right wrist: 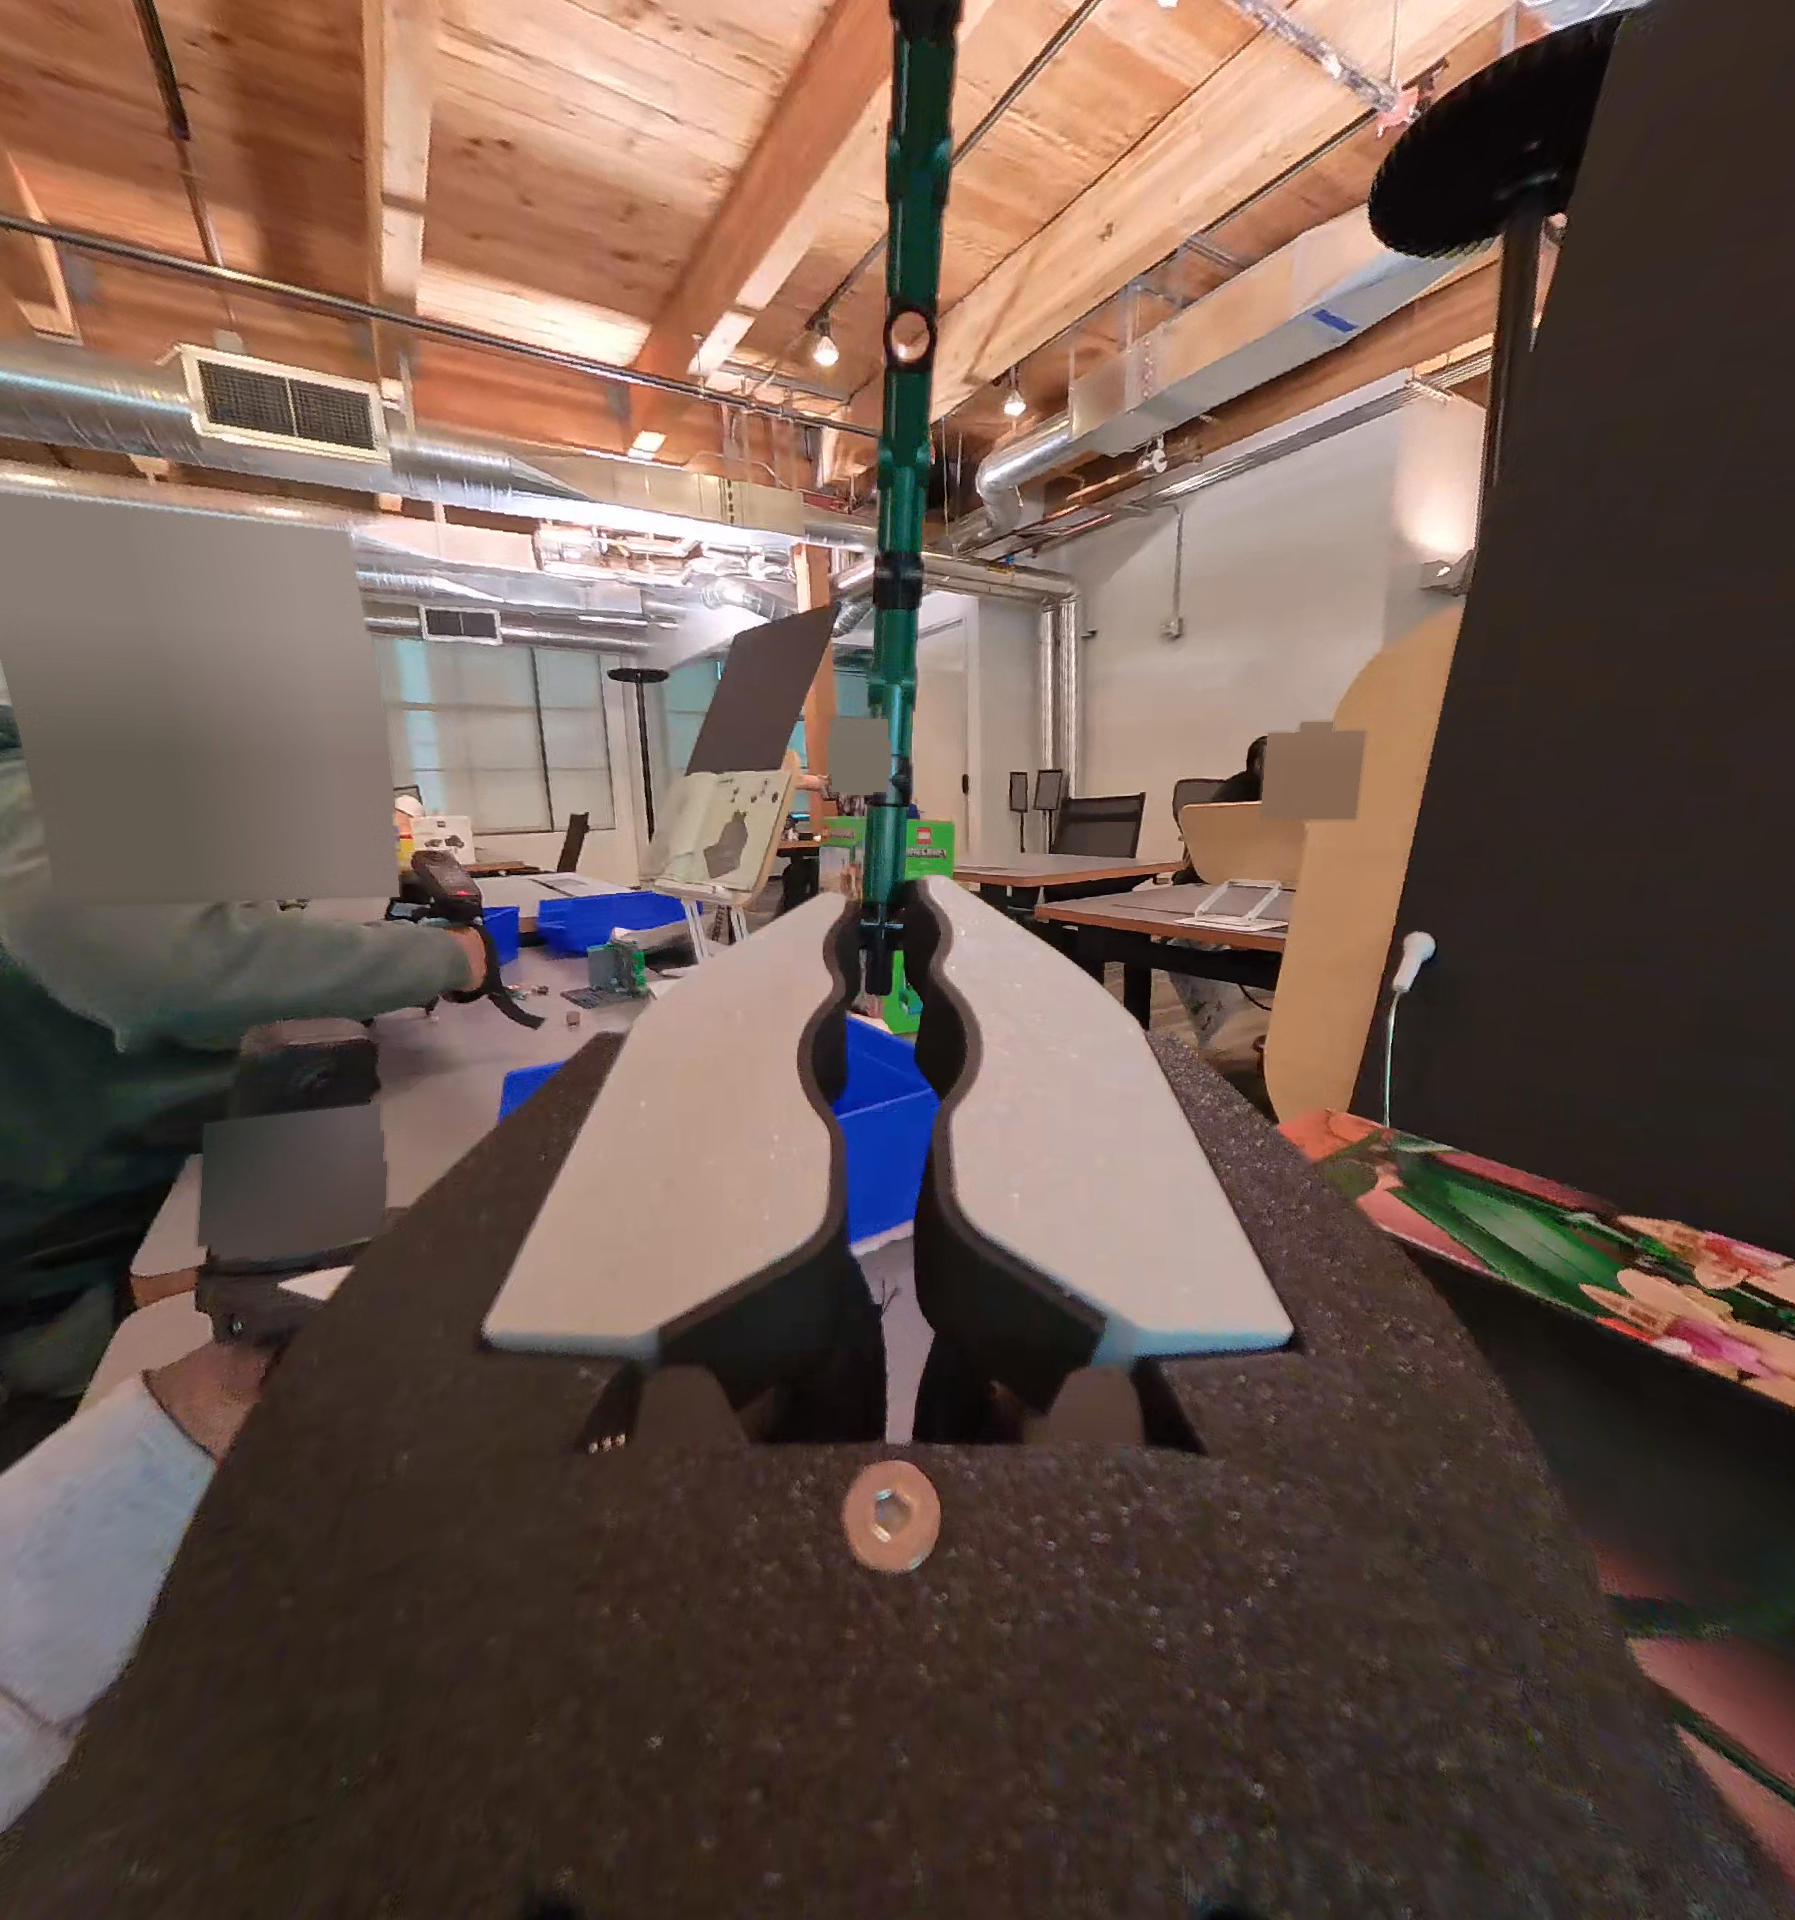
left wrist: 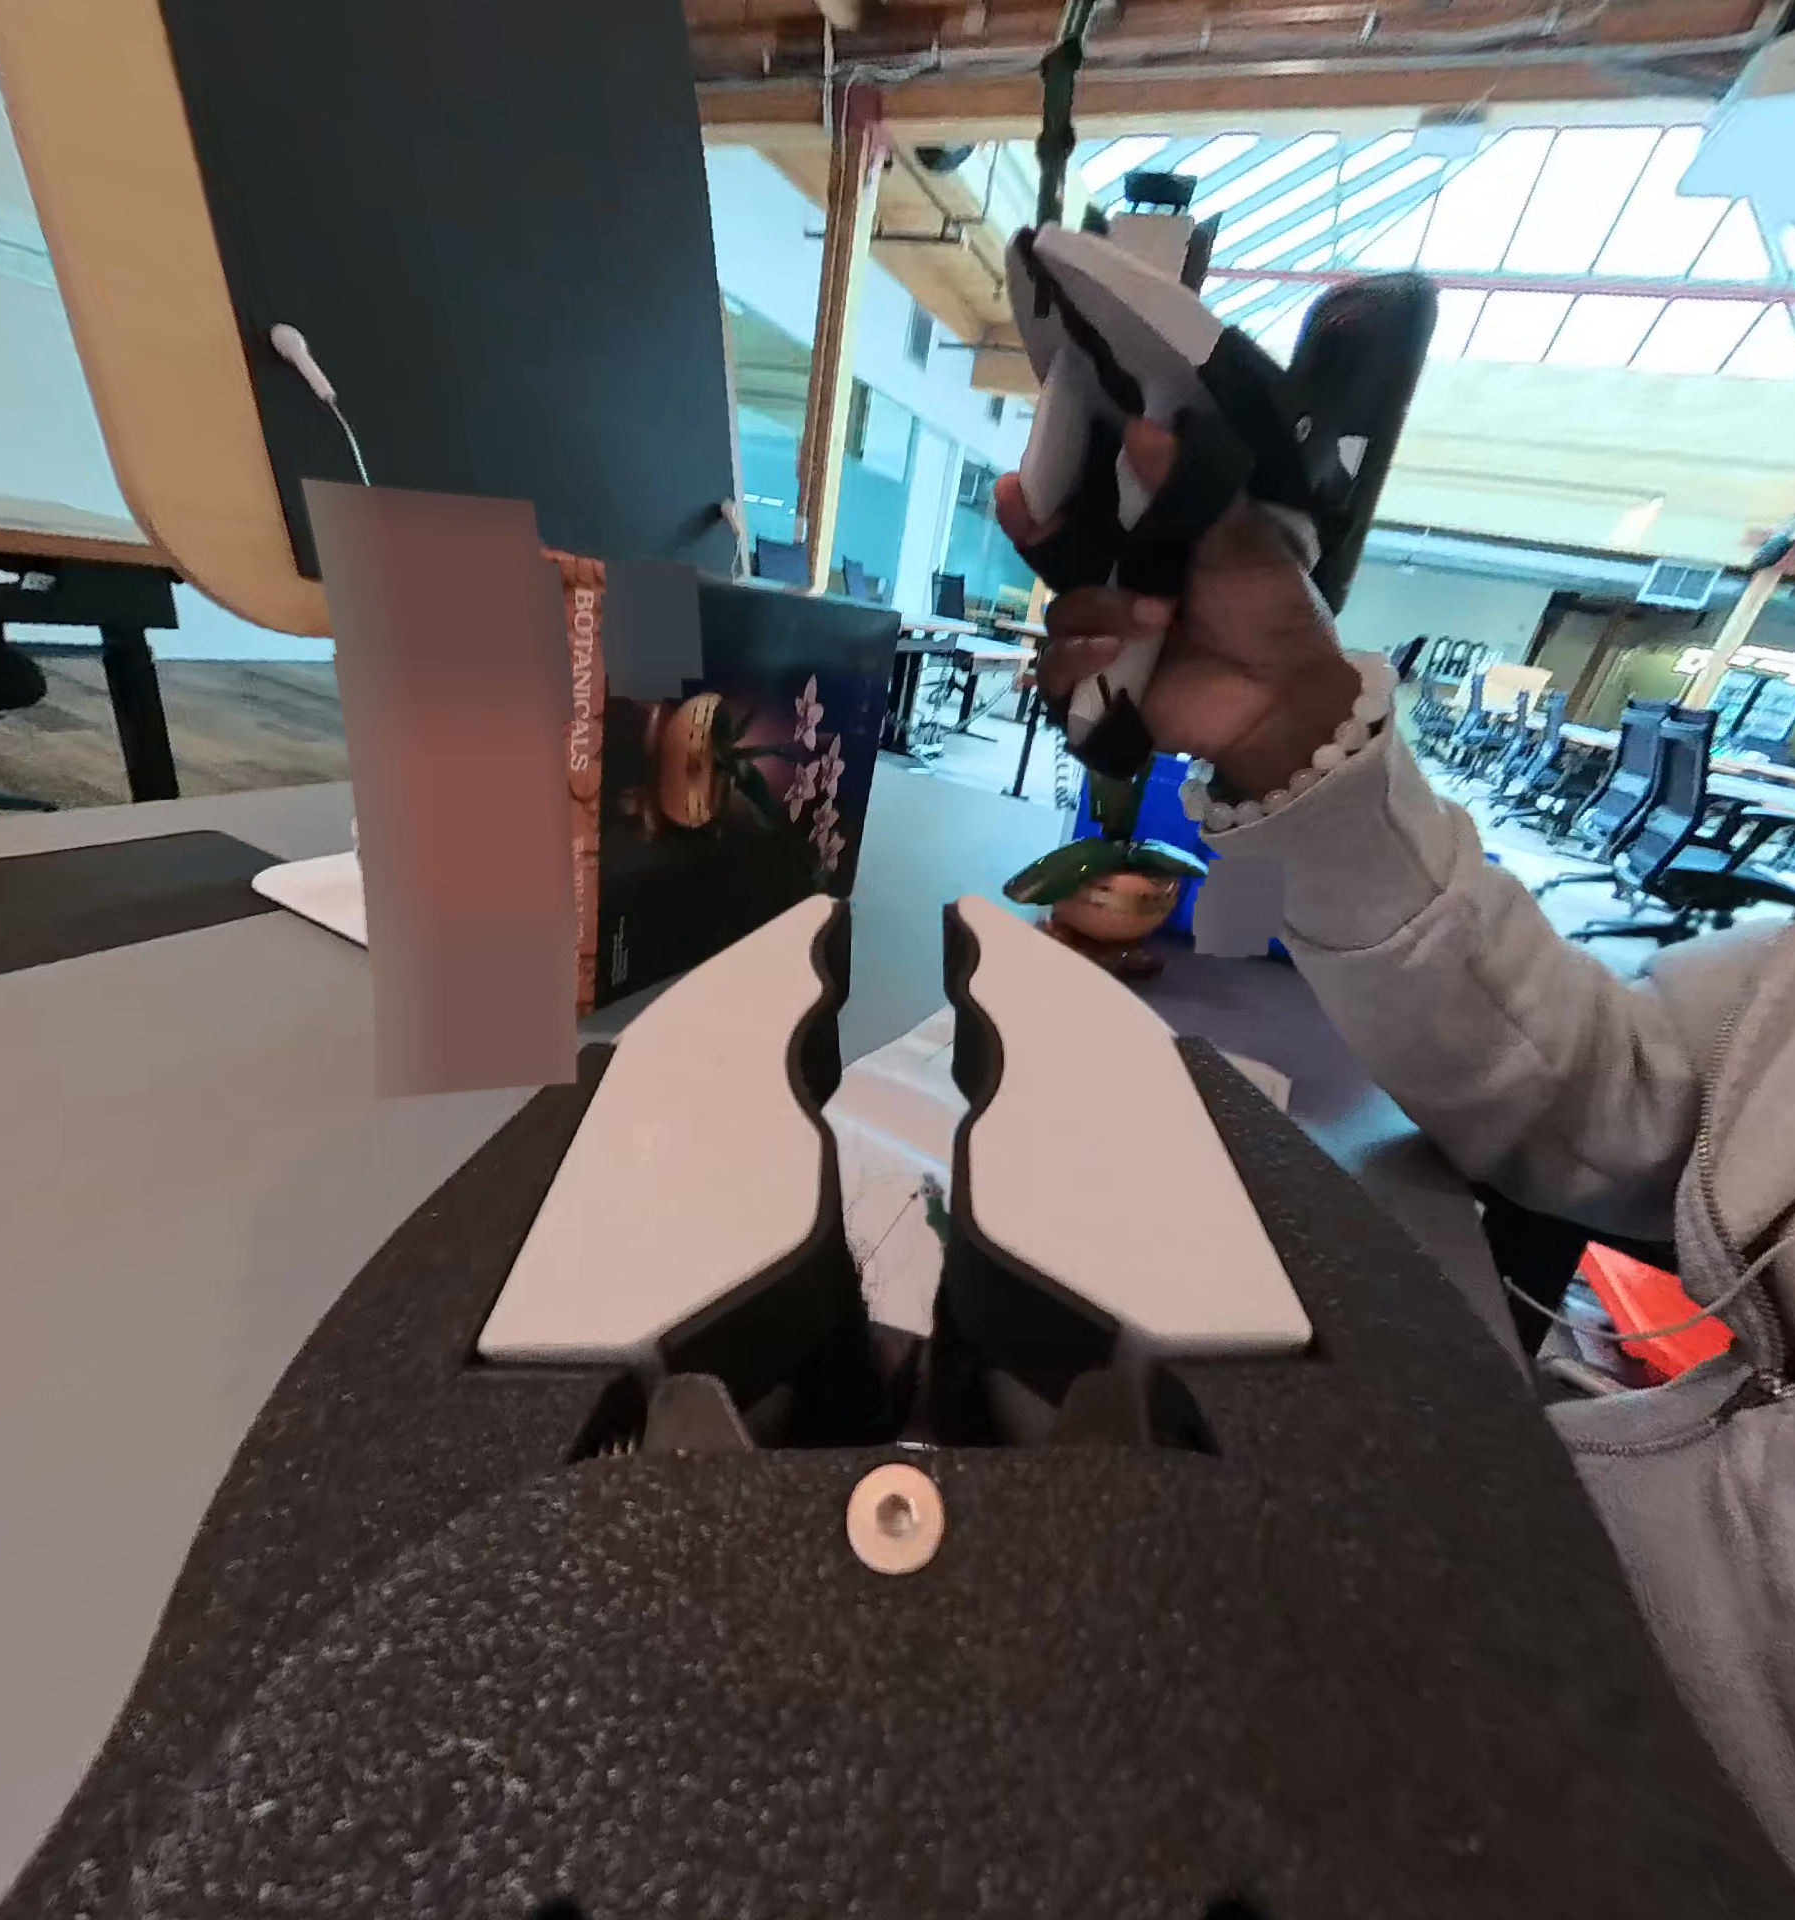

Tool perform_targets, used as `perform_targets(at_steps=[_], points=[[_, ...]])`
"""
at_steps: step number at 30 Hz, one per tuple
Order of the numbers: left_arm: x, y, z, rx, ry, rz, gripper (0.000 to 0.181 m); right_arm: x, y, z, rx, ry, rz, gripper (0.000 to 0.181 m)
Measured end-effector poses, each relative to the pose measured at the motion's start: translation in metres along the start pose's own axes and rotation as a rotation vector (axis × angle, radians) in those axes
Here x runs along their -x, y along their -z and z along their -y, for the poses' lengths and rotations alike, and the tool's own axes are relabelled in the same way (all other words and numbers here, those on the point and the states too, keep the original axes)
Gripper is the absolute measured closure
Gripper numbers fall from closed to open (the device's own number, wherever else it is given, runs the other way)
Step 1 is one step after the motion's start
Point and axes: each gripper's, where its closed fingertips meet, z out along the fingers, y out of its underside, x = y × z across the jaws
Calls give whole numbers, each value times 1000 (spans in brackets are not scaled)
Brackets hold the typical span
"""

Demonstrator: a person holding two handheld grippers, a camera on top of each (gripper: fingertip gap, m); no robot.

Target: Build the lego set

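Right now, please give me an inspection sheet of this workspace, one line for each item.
Surface: grey table, mostly bare near the left gripper.
Job's things: green lego stem held upright; pot with green leaves on the table; set box standing behind.
Clutter: blue bins; orange-red object at the table edge.
Grippers: left gripper open, holding nothing; right gripper shut on the stem's lower end.
Cables: white cable on a dark panel.
Surroundings: open office with desks, chairs, wooden ceiling; another person working nearby.
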Motion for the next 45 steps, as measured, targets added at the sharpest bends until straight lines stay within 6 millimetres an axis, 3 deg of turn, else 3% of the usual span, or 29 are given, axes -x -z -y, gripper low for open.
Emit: perform_targets(at_steps=[6, 14, 17, 21, 27, 35, 40, 43, 45], points=[[2, 2, 4, -36, 13, 9, 167, 0, 1, -20, 42, -12, 5, 174], [6, 3, 9, -83, -25, 46, 153, 15, 0, -26, 29, -83, 122, 174], [4, 3, 19, -149, -3, 40, 150, 44, -2, -32, 39, -152, 320, 174], [-10, -2, 48, -291, 139, -38, 150, 94, -3, -77, 220, -302, 591, 174], [-31, -13, 53, -265, 135, -109, 154, 124, -4, -103, 303, -388, 702, 174], [-40, -16, 52, -229, 113, -137, 161, 133, -6, -112, 329, -364, 708, 174], [-47, -19, 53, -219, 80, -159, 175, 135, -5, -109, 328, -306, 707, 173], [-52, -12, 63, -223, 29, -128, 175, 125, 13, -99, 412, -168, 661, 127], [-53, -2, 68, -209, 5, -108, 175, 112, 48, -104, 532, 15, 610, 127]])
